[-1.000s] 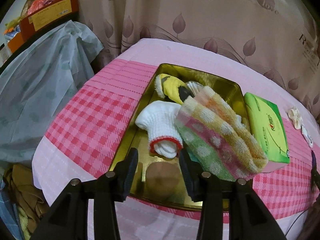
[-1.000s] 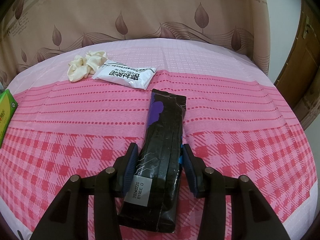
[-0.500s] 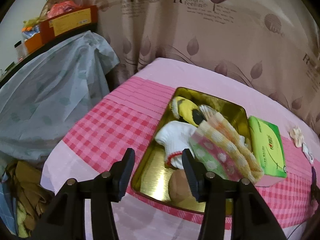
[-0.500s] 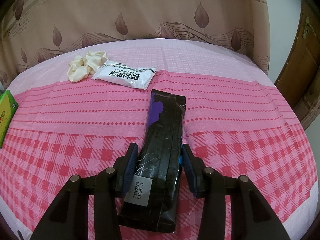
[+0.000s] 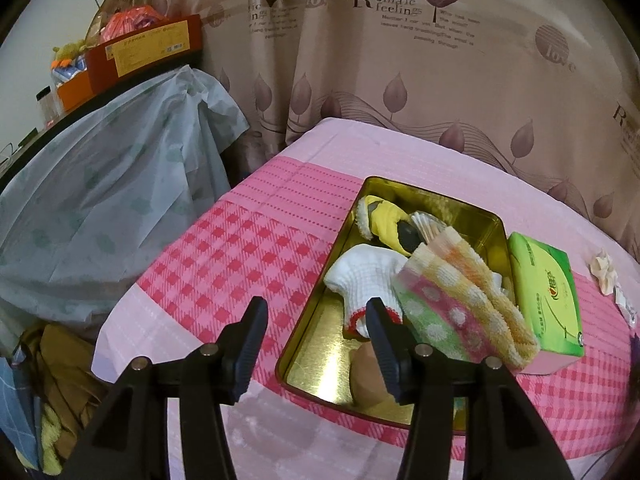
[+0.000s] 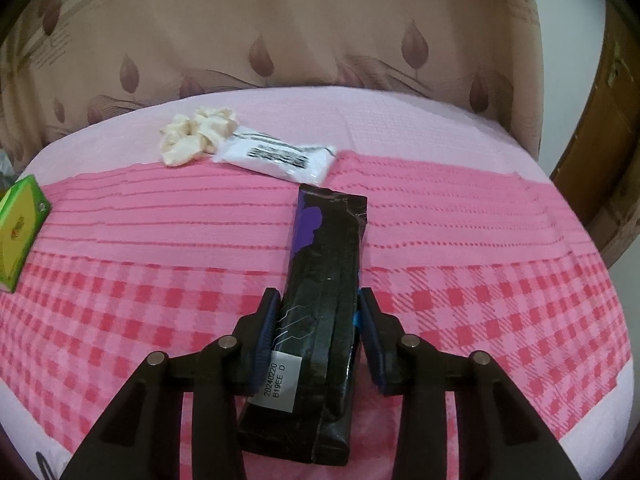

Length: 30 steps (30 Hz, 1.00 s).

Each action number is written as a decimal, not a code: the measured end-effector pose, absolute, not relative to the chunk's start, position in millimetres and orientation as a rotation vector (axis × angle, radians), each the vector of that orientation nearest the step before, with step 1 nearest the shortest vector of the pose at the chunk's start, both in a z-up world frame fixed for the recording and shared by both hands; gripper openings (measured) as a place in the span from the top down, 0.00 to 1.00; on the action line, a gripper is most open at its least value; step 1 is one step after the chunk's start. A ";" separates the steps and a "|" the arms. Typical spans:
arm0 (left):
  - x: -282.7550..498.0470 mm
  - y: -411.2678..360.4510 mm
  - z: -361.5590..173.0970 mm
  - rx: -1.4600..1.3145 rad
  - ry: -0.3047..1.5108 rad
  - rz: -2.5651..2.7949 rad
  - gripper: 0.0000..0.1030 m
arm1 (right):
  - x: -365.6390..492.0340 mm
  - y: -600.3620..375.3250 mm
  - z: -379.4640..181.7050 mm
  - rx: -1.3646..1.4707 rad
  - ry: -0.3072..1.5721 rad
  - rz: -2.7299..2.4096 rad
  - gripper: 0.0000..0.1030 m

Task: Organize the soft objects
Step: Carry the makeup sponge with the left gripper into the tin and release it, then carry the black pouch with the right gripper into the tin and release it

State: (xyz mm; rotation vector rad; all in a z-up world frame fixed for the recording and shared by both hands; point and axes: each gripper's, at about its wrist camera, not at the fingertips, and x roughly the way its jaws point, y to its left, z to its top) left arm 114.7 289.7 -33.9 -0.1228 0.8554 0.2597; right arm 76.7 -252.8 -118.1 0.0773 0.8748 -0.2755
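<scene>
While the empty left tongs (image 5: 316, 334) widen, the right tongs (image 6: 318, 322) are closing on a glossy black packet (image 6: 320, 312).

Brown round object (image 5: 366, 376) in tin (image 5: 460, 204) half hidden; white packet (image 6: 280, 156) print blurred.

The cloth (image 5: 248, 248) is pink, checked in deeper pink near the front and striped further back. The tin (image 5: 328, 376) is gold. In it lie a white glove (image 5: 360, 276) with a red cuff, a yellow sock (image 5: 386, 218) and a towel (image 5: 452, 300) in green, pink and orange bands with white dots. The box (image 5: 546, 296) is bright green. The pack (image 6: 320, 280) is black with purple, the scrunchie (image 6: 196, 136) cream, the pouch (image 6: 280, 156) white. The curtain (image 5: 400, 80) is beige with mauve leaves.
</scene>
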 end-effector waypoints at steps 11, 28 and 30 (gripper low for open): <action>113.2 297.5 -34.3 -0.143 0.853 0.275 0.49 | 78.9 -201.1 -76.1 0.023 0.813 -0.134 0.65; 105.4 333.9 -31.7 -0.254 0.832 0.432 0.49 | 118.5 -15.8 -38.0 -0.070 0.791 0.242 0.65; 104.8 337.9 -32.3 -0.265 0.836 0.437 0.49 | 124.6 7.1 -35.4 -0.087 0.784 0.283 0.65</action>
